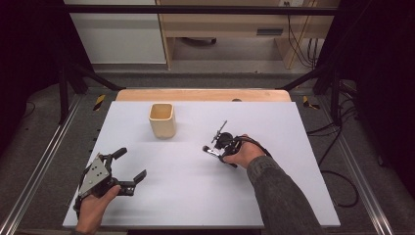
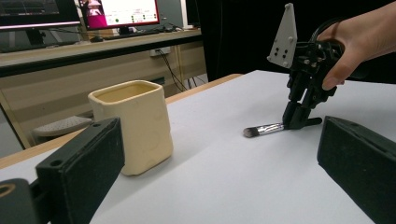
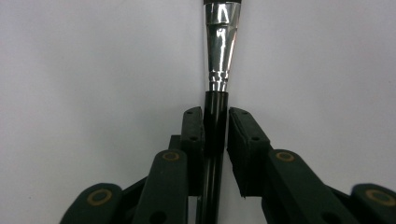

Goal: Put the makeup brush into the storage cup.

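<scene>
Two jaws of the right gripper [image 3: 215,135] are closed on the black handle of a brush [image 3: 219,56], which lies flat on the white counter [image 1: 186,186], to the right of the cup [image 1: 162,120] and well apart from it. Seen from the left gripper, the brush [image 2: 264,129] points its dark bristles toward the cup [image 2: 133,126], and the right gripper [image 2: 299,122] comes down on the handle end from above. The brush is judged to be light, thin and stiff; its smooth handle and shiny metal ferrule may slip or roll, so the hold is best taken on the handle, near the ferrule, never on the soft bristles. The contact of the pads is shown closely in the right gripper view, while the bristles and the cup are shown in the left gripper view. The left gripper [image 1: 131,167] rests at the near left of the counter, its jaws wide apart and nothing between them
</scene>
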The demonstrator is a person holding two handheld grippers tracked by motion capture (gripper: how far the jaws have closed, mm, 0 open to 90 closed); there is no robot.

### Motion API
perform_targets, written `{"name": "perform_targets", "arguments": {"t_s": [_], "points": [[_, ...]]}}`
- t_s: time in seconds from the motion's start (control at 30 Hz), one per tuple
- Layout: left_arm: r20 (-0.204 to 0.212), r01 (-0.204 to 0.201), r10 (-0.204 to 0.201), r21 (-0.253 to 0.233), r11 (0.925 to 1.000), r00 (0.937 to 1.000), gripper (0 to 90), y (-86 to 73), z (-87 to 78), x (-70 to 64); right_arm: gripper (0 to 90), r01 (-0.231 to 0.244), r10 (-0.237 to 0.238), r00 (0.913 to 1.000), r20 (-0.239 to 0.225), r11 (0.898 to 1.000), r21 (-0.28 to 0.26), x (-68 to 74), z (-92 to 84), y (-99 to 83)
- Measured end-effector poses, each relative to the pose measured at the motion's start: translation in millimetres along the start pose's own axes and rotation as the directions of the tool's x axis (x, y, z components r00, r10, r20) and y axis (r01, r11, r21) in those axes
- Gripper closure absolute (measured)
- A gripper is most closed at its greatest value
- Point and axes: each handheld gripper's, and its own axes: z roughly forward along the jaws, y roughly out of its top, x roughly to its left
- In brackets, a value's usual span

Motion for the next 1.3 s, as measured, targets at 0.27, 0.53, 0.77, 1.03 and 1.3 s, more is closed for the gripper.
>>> {"name": "perform_targets", "arguments": {"t_s": [0.27,0.53,0.77,1.03,1.3], "points": [[-0.004,-0.001,0.001,-0.001,1.0,1.0,0.6,0.4,-0.9,1.2,79.4,0.017,-0.017,0.9998,0.005,1.0,-0.002,1.1,-0.8,0.0],[-0.005,0.001,-0.001,0.003,1.0,1.0,0.6,-0.6,1.0,1.2,79.4,-0.003,0.004,0.9997,0.022,0.998,-0.059,0.0,-12.9,-4.5],[-0.02,0.004,-0.004,0.008,1.0,0.9998,1.3,-0.1,1.3,0.5,79.4,-0.032,0.042,0.9985,0.036,0.97,-0.239,10.5,-30.7,-19.1],[-0.012,0.0,0.0,0.026,0.9997,0.9999,1.6,-1.2,6.7,-3.6,79.4,-0.05,0.085,0.9948,0.055,0.888,-0.458,33.0,-43.0,-51.3],[-0.037,0.01,-0.008,0.043,0.999,0.9993,1.9,-2.2,17.5,-9.0,79.4,-0.056,0.126,0.9889,0.08,0.813,-0.58,41.9,-43.2,-68.5]]}}
